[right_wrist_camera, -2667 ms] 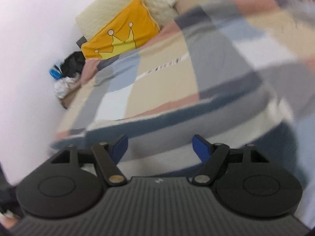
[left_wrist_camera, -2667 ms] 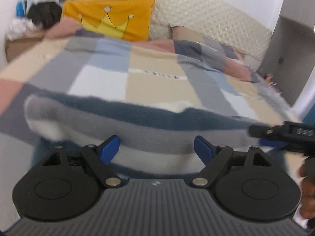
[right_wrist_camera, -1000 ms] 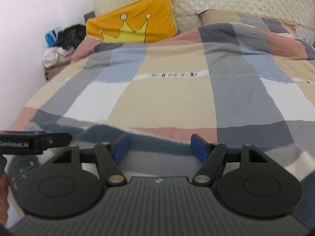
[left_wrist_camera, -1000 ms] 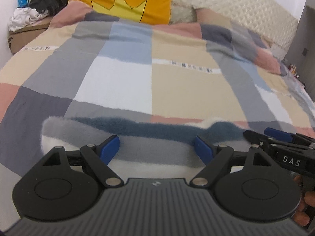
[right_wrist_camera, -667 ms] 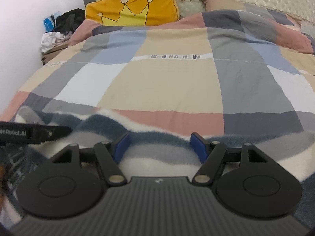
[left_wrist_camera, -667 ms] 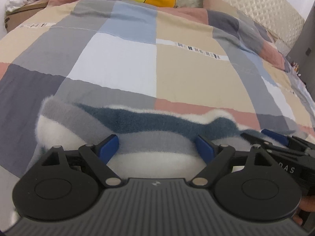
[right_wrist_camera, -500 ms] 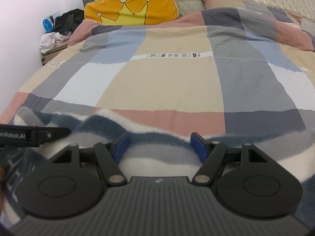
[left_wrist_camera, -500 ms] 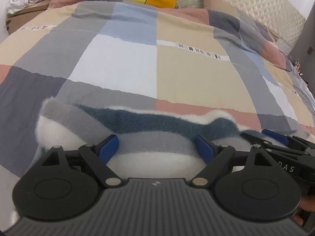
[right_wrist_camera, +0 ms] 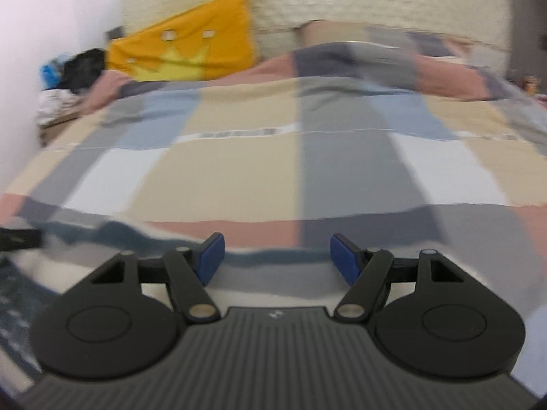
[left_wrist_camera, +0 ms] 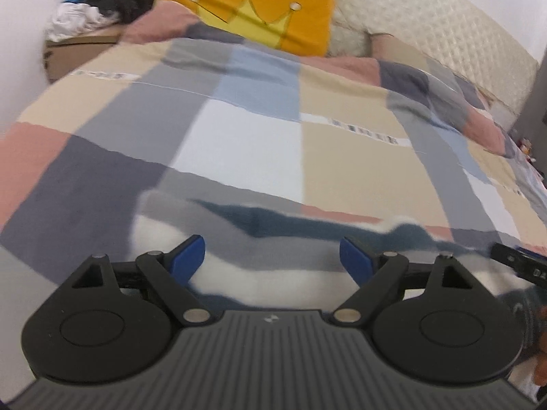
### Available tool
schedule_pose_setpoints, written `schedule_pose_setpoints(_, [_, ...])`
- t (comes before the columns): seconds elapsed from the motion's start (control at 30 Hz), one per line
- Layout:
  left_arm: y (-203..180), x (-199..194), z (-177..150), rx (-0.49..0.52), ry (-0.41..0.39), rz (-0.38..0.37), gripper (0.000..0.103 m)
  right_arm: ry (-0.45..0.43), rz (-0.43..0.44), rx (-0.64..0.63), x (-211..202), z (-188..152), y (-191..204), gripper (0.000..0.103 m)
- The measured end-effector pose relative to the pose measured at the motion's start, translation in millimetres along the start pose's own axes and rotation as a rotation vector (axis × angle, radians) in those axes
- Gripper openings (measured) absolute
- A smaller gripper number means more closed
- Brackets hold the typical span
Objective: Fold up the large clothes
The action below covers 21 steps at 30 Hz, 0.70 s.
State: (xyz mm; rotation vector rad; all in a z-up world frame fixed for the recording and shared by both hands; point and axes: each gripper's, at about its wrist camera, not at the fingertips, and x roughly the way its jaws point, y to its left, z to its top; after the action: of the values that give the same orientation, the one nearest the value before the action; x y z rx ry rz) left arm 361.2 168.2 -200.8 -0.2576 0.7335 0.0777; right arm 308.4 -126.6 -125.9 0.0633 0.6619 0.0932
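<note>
Two pairs of tongs now hang back from the striped fleece garment (left_wrist_camera: pixel 273 239), which lies bunched in a low band across the near edge of the bed (left_wrist_camera: pixel 246 143).

On the left, the left tongs (left_wrist_camera: pixel 272 256) stand spread wide with nothing pinched; the fleece shows between and beyond the blue pads (left_wrist_camera: pixel 188 254) but they do not press it. Compared with half a second ago this view is lifted and blurred, the yellow crown pillow (left_wrist_camera: pixel 259 13) is back in sight, and the garment sits lower and farther off.

On the right, the right tongs (right_wrist_camera: pixel 276 258) are likewise spread and empty, and that view too is blurred, showing more of the checked duvet (right_wrist_camera: pixel 342 171) than before.

My reading: a fold has been laid down and released, and both hands are drawing away, probably to find the next edge or to smooth the pile.
</note>
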Motion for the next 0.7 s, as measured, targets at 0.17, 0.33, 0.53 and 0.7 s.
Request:
schedule_pose_setpoints(0.17, [15, 13, -7, -0.015, 0.050, 0.007, 0.089, 0.040, -0.037, 0.022, 1, -9, -25, 0.070])
schedule_pose_setpoints(0.33, [28, 26, -12, -0.065, 0.083, -0.038, 0.092, 0.064, -0.040, 0.023, 14, -19, -27, 0.070])
schedule_pose_setpoints(0.53, [31, 32, -11, -0.074, 0.079, -0.053, 0.092, 0.067, -0.036, 0.051, 23, -23, -27, 0.073])
schedule_pose_setpoints(0.7, [33, 8, -11, -0.127, 0.022, -0.073, 0.092, 0.002, -0.064, 0.072, 1, -21, -21, 0.073])
